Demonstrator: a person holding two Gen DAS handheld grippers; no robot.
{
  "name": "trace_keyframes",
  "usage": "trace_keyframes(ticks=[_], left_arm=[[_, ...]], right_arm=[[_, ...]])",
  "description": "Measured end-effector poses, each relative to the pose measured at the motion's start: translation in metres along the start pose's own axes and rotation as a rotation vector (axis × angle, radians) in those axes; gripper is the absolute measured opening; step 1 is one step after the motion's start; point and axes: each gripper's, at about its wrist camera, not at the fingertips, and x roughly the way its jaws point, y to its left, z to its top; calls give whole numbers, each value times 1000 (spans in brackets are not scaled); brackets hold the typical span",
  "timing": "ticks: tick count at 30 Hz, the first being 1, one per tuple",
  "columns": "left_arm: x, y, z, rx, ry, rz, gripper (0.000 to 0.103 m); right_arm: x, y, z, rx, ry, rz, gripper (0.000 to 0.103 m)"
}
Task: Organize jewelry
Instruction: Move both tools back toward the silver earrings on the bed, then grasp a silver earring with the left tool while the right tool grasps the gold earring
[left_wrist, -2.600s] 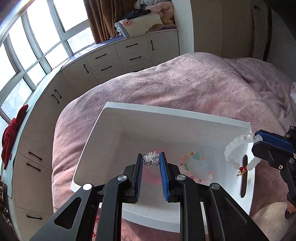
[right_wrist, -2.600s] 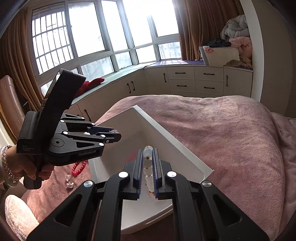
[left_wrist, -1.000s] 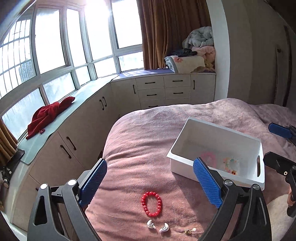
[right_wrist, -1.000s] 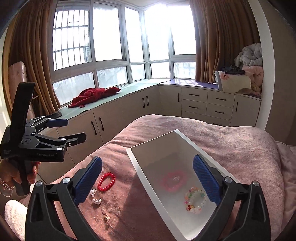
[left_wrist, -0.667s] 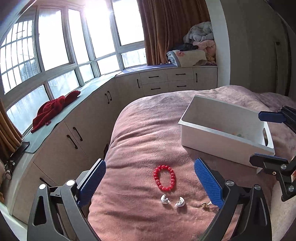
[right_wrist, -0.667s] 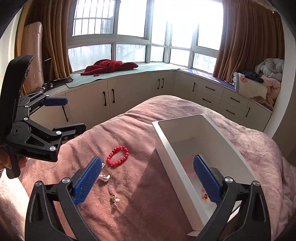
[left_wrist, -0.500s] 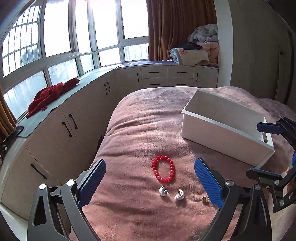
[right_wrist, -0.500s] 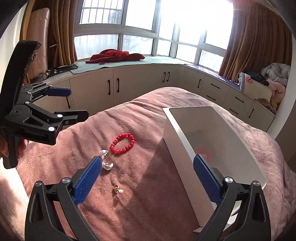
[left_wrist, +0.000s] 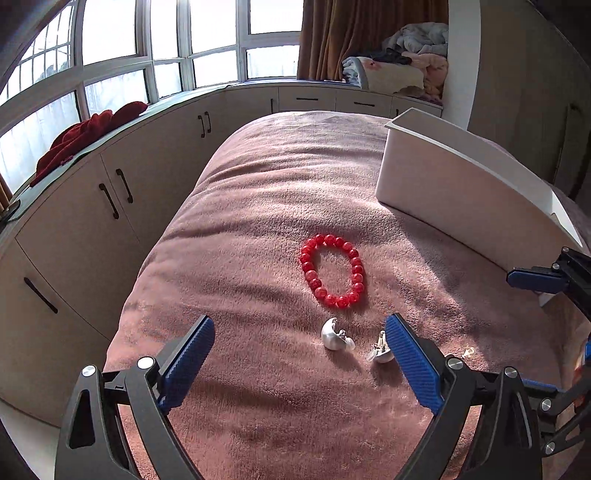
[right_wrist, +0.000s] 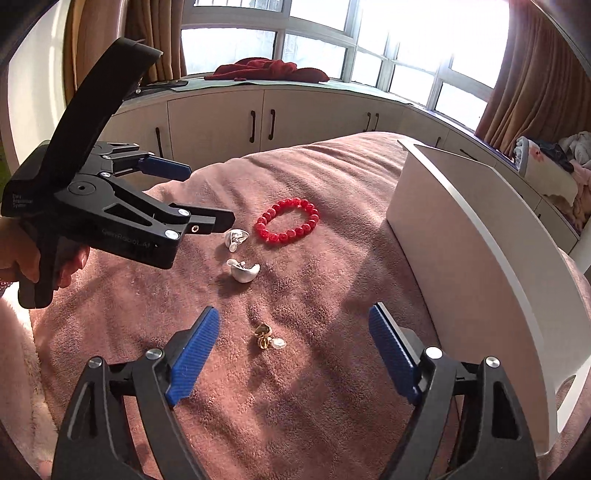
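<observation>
1. The left claw (left_wrist: 297, 349) was held wide apart over the pink blanket (left_wrist: 258, 206) of the bed, with nothing between its blue pads (left_wrist: 188, 352).
2. A red bead bracelet (left_wrist: 331, 270) was seen lying flat on the blanket, ahead of the left claw and slightly toward its right finger.
3. Two silver earrings were found closer in: the first silver earring (left_wrist: 335, 335) lay between the bracelet and the claw's opening, and the second silver earring (left_wrist: 380, 350) lay just beside the right pad, possibly touching it.
4. A small gold earring (left_wrist: 466, 352) was partly visible beyond the right finger, outside the claw's span.
5. The right claw (right_wrist: 293, 345) was likewise spread wide and empty, with its pads (right_wrist: 195, 345) low over the blanket.
6. In the right wrist view the gold earring (right_wrist: 265, 335) with a pale bead was seen lying between the two pads, nearly centred in the opening.
7. Farther ahead lay the silver earrings (right_wrist: 242, 271) and, beyond them, the bracelet (right_wrist: 288, 220).
8. The left claw (right_wrist: 199, 195) was shown from the side, gripped by a hand (right_wrist: 33, 258), with its lower fingertip near the farther silver earring.
9. A white bin (right_wrist: 480, 236) stood on the bed to the right of all the jewelry, well apart from the bracelet; its inside could not be seen.
</observation>
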Motion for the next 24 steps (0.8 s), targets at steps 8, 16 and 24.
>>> trace_keyframes(ticks=[8, 16, 24], left_arm=[[25, 0, -9, -3, 23, -73, 70], [35, -3, -19, 44, 9, -118, 59], [39, -2, -19, 55, -4, -98, 36]], right_arm=[[34, -3, -13, 51, 110, 107, 41], [48, -2, -17, 66, 136, 107, 22], [46, -4, -18, 76, 127, 123, 20]])
